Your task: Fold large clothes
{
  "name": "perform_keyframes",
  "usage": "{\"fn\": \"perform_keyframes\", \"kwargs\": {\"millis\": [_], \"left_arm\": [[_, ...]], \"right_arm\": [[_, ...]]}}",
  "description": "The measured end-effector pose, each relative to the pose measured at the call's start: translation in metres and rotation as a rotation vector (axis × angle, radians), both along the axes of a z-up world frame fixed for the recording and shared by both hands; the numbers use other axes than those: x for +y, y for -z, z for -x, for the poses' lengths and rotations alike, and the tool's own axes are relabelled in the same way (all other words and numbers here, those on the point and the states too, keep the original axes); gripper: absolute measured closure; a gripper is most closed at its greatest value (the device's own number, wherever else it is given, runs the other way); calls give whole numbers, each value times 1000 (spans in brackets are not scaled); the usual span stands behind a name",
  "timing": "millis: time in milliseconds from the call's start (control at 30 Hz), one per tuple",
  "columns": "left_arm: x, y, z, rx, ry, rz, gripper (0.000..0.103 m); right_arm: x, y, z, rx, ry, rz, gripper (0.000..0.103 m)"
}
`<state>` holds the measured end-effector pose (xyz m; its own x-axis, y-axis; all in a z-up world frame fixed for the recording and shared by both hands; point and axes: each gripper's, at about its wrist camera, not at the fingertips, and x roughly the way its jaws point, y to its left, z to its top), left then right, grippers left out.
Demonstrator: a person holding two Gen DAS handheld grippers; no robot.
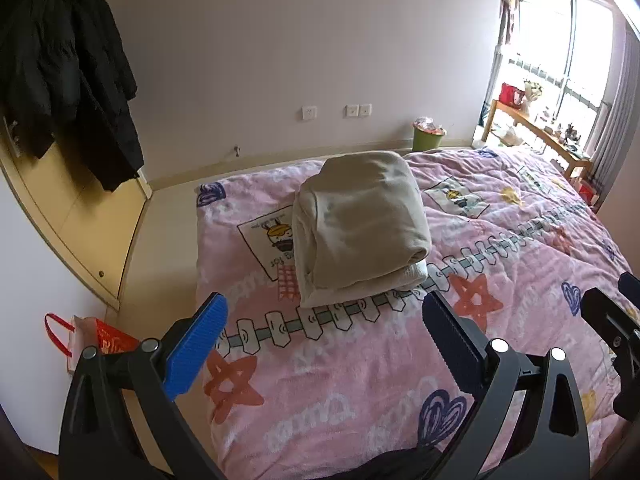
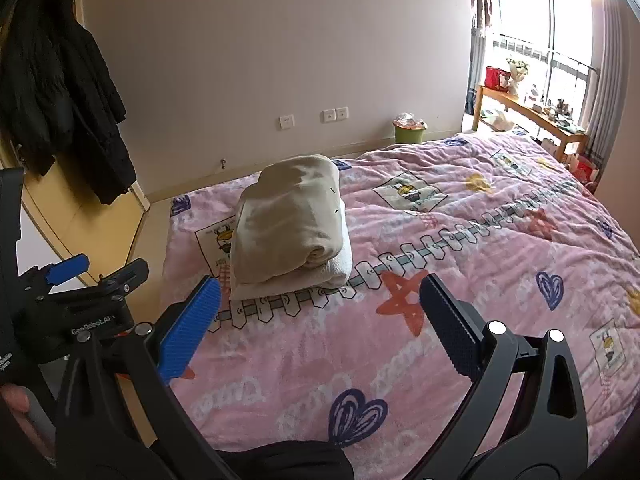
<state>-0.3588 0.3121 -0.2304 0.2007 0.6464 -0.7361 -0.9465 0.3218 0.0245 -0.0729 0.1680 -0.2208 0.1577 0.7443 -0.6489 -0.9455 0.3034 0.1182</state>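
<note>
Left wrist view, plush beige garment (image 1: 360, 228) folded into a thick rounded bundle on fleecy pink bed cover (image 1: 520, 248), left tool (image 1: 326, 340) and right tool (image 2: 320, 326) spread wide, ribbed blue pads (image 1: 196, 346) gripping nothing.

Folded garment (image 1: 360, 228) lies on quilt (image 1: 500, 280), ahead of left gripper (image 1: 324, 336) and slightly left of its centre line, well apart from the fingertips. Seen from right gripper (image 2: 320, 320), garment sits ahead and to the left. Bin (image 1: 428, 136) on floor behind the quilt's far edge, right of garment. Table (image 1: 536, 132) far ahead right, by window (image 1: 560, 40). Coats (image 1: 68, 80) hang far left on door, above floor. Bag (image 1: 96, 340) on floor, just left of left gripper. Left gripper lies left of right gripper, both over the quilt's near part. Dark cloth (image 2: 288, 460) at near edge, below right gripper.
</note>
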Motion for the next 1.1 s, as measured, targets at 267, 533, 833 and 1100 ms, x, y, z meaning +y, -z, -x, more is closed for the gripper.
{"fn": "perform_keyframes", "kwargs": {"millis": [267, 533, 833, 1100], "left_arm": [[-1, 5, -4, 6, 4, 19, 8], [-7, 0, -10, 7, -7, -3, 8], [-8, -3, -16, 24, 8, 2, 8], [-8, -3, -19, 18, 14, 13, 8]], "right_arm": [[1, 5, -1, -23, -1, 10, 6], [-4, 8, -8, -13, 2, 7, 6], [-8, 6, -10, -13, 2, -1, 6], [-9, 7, -12, -6, 15, 8, 6]]}}
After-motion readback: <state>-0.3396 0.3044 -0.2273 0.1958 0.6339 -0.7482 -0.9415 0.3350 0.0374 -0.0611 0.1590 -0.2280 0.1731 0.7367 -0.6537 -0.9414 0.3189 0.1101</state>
